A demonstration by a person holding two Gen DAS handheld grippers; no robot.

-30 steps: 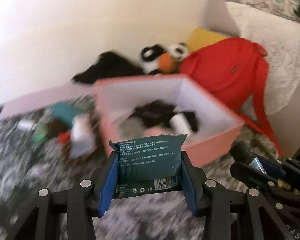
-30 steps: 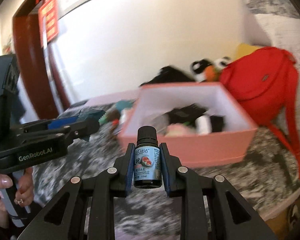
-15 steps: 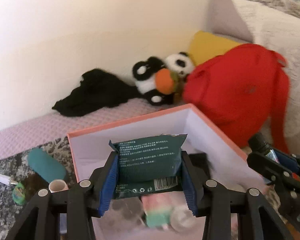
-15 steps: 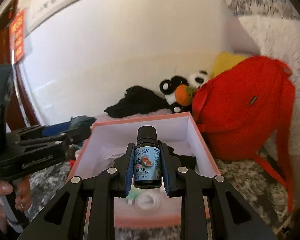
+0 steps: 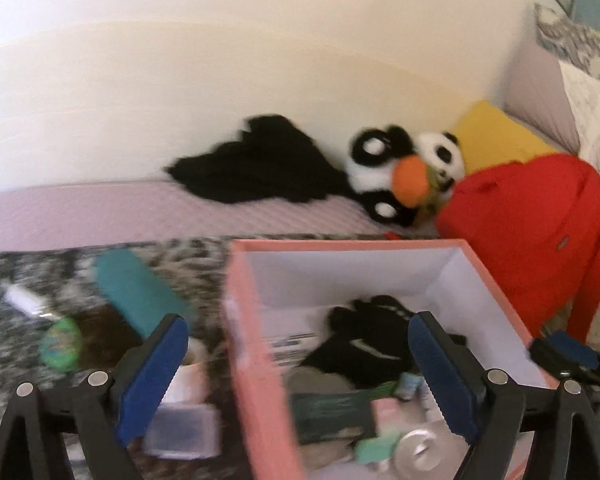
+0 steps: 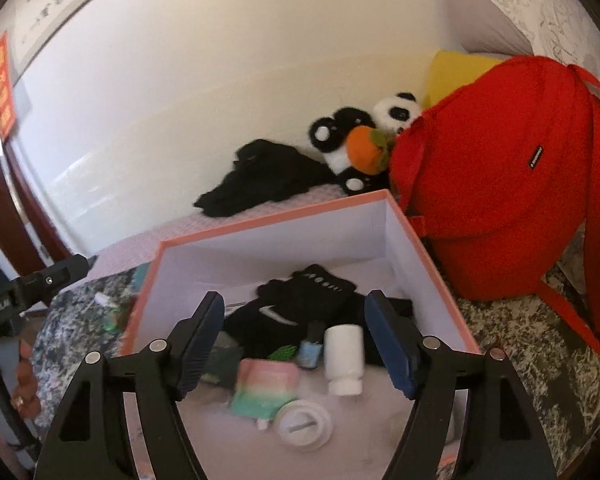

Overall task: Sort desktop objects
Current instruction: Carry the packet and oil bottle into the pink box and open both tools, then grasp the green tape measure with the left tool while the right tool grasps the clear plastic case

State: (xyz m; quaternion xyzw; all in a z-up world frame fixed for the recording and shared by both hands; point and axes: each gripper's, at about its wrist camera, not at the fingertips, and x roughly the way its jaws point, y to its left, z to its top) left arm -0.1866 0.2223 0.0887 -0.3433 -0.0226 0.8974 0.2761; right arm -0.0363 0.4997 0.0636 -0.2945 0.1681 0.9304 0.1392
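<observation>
A pink box (image 5: 260, 360) with a white inside stands on the patterned cloth; it also shows in the right wrist view (image 6: 432, 256). My left gripper (image 5: 296, 372) is open and empty over its left wall. The dark green packet (image 5: 332, 416) lies inside the box. My right gripper (image 6: 296, 344) is open and empty above the box. The small rose oil bottle (image 6: 312, 346) lies inside, beside a white bottle (image 6: 345, 358), black gloves (image 6: 300, 300), a pastel case (image 6: 266, 390) and a white round lid (image 6: 304, 426).
Left of the box lie a teal cylinder (image 5: 140, 292), a green round item (image 5: 60, 344), a tape roll (image 5: 184, 376) and a clear case (image 5: 180, 428). A red backpack (image 6: 496, 176), a panda toy (image 6: 364, 136) and black clothing (image 6: 260, 176) lie behind.
Both grippers have opened. The green packet has dropped from the left gripper into the box, and the rose oil bottle has dropped from the right gripper into the box.
</observation>
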